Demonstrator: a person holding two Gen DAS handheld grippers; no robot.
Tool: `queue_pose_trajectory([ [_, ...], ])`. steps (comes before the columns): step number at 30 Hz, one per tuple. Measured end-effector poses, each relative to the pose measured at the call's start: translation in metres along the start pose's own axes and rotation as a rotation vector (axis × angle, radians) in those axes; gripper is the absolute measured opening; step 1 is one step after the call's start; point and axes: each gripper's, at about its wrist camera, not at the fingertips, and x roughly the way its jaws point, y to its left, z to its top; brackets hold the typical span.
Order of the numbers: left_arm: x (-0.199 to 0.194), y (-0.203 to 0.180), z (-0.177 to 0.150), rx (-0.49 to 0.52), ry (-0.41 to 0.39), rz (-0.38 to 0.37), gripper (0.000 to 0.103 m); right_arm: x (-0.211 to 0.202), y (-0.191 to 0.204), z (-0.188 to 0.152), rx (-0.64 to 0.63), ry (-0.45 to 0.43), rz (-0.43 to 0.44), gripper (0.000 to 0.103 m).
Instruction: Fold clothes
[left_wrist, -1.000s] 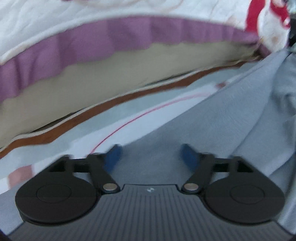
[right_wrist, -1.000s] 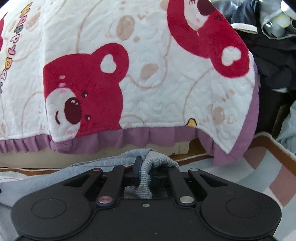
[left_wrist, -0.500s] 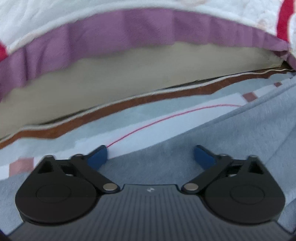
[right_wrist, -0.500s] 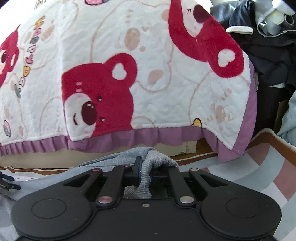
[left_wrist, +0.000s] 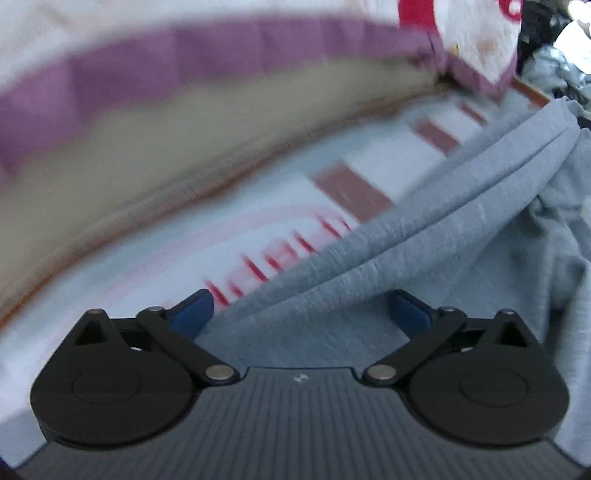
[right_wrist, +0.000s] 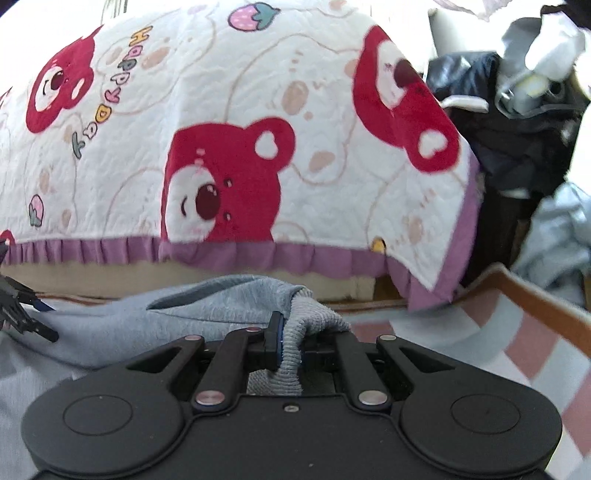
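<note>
Nearest in the right wrist view, the right gripper (right_wrist: 290, 341), tilted a little below level, jaws clenched on a ribbed cuff (right_wrist: 291, 365) of the grey garment (right_wrist: 110, 332), the cuff bunched up between the blue pads and drooping back toward the camera. Spread leftward from that grip, the rest of the garment lying over the rug (right_wrist: 535, 354), with part of the left gripper (right_wrist: 22, 314) just showing at the far left edge, above the cloth. In the left wrist view, the left gripper (left_wrist: 301, 314) pitched steeply down, jaws opening and standing wide apart, grey cloth between and beneath them but neither blue pad (left_wrist: 192, 314) seen pressing on it. Long folds of the garment (left_wrist: 443, 229) running away to the upper right, raised off the rug toward the other grip. Beyond, the rug (left_wrist: 147, 266), pale blue with pinkish-brown checks, red marks and a brown border, blurred. No containers in either view. Farther back, a bed under a white blanket (right_wrist: 258, 92) printed with red bears and trimmed with a purple frill (right_wrist: 258, 254). Farthest, at the right, a heap of dark and pale clothes (right_wrist: 517, 122).
</note>
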Motion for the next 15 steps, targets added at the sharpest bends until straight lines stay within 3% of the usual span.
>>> queue_pose_trajectory([
  [2, 0.005, -0.012, 0.001, 0.046, 0.032, -0.009, 0.092, -0.002, -0.003, -0.007, -0.001, 0.015, -0.003, 0.007],
  [3, 0.004, -0.020, 0.000, 0.087, 0.037, -0.003, 0.078, -0.003, -0.003, -0.009, -0.003, 0.021, -0.003, 0.007],
  [4, -0.002, -0.024, 0.000, 0.090, 0.028, -0.007, 0.050, -0.002, -0.003, -0.010, -0.007, 0.021, -0.002, 0.007],
  [5, -0.008, -0.029, 0.001, 0.091, 0.019, -0.012, 0.031, -0.001, -0.002, -0.007, -0.012, 0.018, -0.001, 0.007],
  [6, -0.015, -0.033, 0.004, 0.082, 0.000, 0.034, 0.015, 0.000, -0.001, -0.005, -0.018, 0.014, 0.000, 0.007],
  [10, -0.041, -0.035, 0.022, 0.010, -0.106, 0.188, 0.007, 0.018, 0.000, 0.021, 0.020, -0.024, 0.001, 0.008],
  [13, -0.044, -0.019, 0.050, -0.080, -0.196, 0.347, 0.006, 0.051, -0.008, 0.053, 0.194, -0.050, 0.004, 0.008],
  [15, -0.031, -0.010, 0.065, -0.113, -0.199, 0.429, 0.006, 0.083, -0.010, 0.067, 0.322, -0.033, -0.015, 0.008],
])
